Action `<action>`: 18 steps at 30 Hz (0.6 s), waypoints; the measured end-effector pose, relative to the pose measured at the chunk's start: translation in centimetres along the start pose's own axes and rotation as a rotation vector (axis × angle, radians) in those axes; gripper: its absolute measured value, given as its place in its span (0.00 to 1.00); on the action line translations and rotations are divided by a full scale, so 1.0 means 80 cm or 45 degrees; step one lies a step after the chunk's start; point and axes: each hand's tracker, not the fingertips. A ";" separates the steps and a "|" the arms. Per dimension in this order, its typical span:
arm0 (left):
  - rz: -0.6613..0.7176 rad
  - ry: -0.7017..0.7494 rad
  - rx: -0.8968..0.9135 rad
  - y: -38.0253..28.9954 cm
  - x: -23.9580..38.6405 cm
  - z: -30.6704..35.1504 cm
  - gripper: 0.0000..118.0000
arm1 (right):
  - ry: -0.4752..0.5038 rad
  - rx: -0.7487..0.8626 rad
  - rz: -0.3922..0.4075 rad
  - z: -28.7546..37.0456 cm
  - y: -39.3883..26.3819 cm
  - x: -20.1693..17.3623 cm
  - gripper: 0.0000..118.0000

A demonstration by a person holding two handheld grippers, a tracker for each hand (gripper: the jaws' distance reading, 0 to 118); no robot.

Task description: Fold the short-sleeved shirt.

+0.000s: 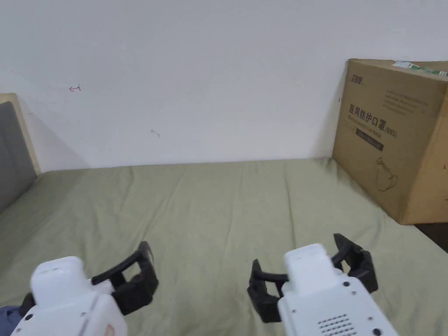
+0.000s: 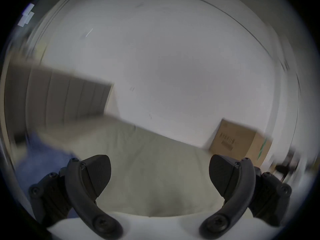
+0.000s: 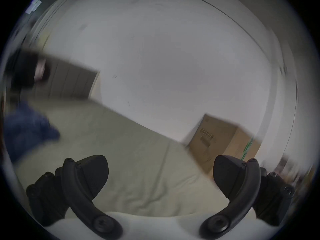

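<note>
Over a green-sheeted bed (image 1: 227, 205), two claws, both empty. Left claw (image 1: 144, 271) low at the left of the head view, jaws spread wide, touching nothing; in its own view (image 2: 160, 172) the two black pads far apart with bare sheet between them. Right claw (image 1: 306, 271) low at the right, likewise spread wide and holding nothing; in the right gripper view (image 3: 161, 172) the same wide gap, wrinkled sheet beneath. Both held above the bed, apart from each other, pointing toward the wall (image 1: 210, 78).

One shirt (image 3: 29, 131), dark blue, bunched in a heap on the bed, off to the left of both claws; blurred in both gripper views (image 2: 43, 157), and a small blue patch at the bottom left corner of the head view (image 1: 9, 316), beside the left claw's white body. Neither claw touching it.

One cardboard box (image 1: 393, 140) at the bed's far right corner, against the wall. One grey padded headboard (image 1: 13, 148) at the left edge. Much motion blur in both gripper views.
</note>
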 end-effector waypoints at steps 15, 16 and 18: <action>-0.118 -0.037 -0.049 0.005 0.017 0.006 0.93 | -0.229 0.046 -0.110 0.015 -0.002 0.031 0.99; -0.098 -0.047 -0.053 0.008 0.017 0.009 0.90 | -0.219 0.059 -0.096 0.016 -0.003 0.032 0.98; -0.078 -0.068 -0.051 0.011 0.017 0.010 0.80 | -0.247 0.092 -0.061 0.019 -0.003 0.028 0.92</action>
